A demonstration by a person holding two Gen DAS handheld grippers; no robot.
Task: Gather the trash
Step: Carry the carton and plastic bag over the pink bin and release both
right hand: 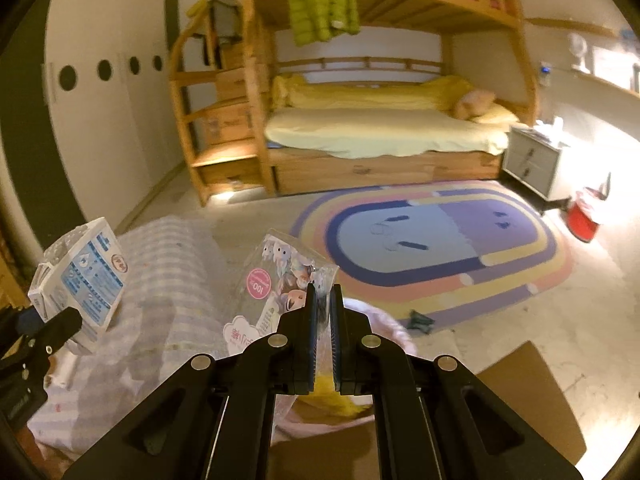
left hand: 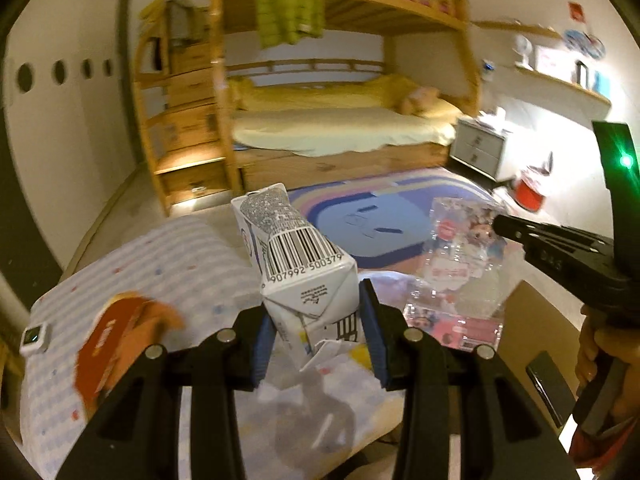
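Two blue-padded jaws of my left gripper clamp a creased, barcoded paper carton above the striped quilt, while my right gripper pinches a crinkly clear plastic wrapper over a cardboard box.

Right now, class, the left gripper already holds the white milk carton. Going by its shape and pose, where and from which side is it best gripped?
Grip the milk carton at its folded base, pads on the two flat opposite side panels, approaching from below along its length. The left gripper does so: the carton tilts away, gabled top farthest and awkward to pinch.
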